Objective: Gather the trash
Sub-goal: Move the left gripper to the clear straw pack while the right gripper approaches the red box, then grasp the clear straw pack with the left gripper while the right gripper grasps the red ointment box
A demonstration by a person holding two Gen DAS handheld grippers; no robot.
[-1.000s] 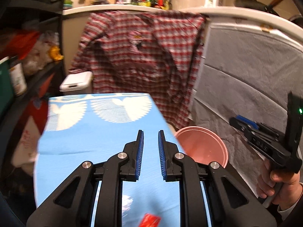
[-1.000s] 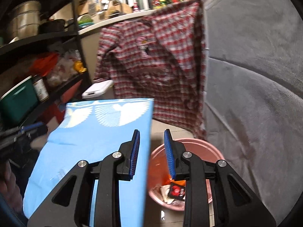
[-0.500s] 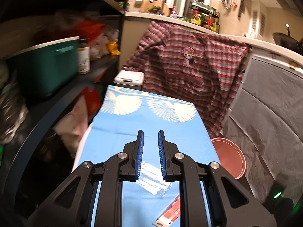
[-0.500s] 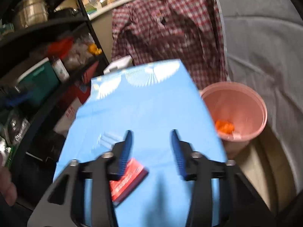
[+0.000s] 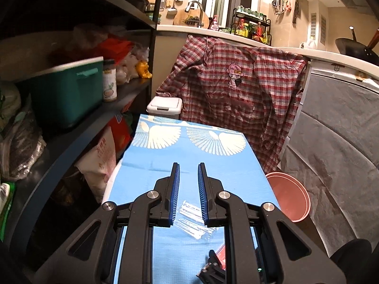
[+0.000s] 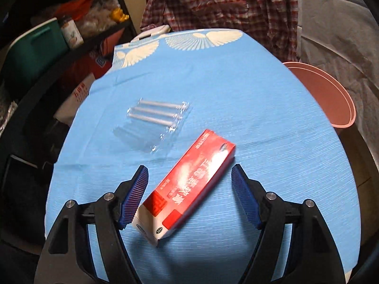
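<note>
**Red box sits between our wide right fingers**

We see a red box (image 6: 189, 184) made of shiny card. It is long and flat, with white ends, and it lies slanted on the blue cloth (image 6: 236, 94). The cloth is soft, with thin lines woven in and white fan shapes at the far end. Just past the box lies a clear plastic packet (image 6: 156, 120). It is crinkly and see-through, with three pale sticks inside.

Our right gripper (image 6: 189, 177) tips down over the box. Its jaws have just been opening and now stand wide. The box lies between them. One box corner sits just beside the left blue pad; we cannot tell if they touch. The pads are blue and bumpy.

Our left gripper (image 5: 188, 172) points across the cloth above the clear packet. Its fingers are close together, with a thin gap, and hold nothing.

A round pink bucket (image 6: 331, 94) stands beside the cloth's right edge. A red checked shirt (image 5: 236, 82) hangs behind.
</note>
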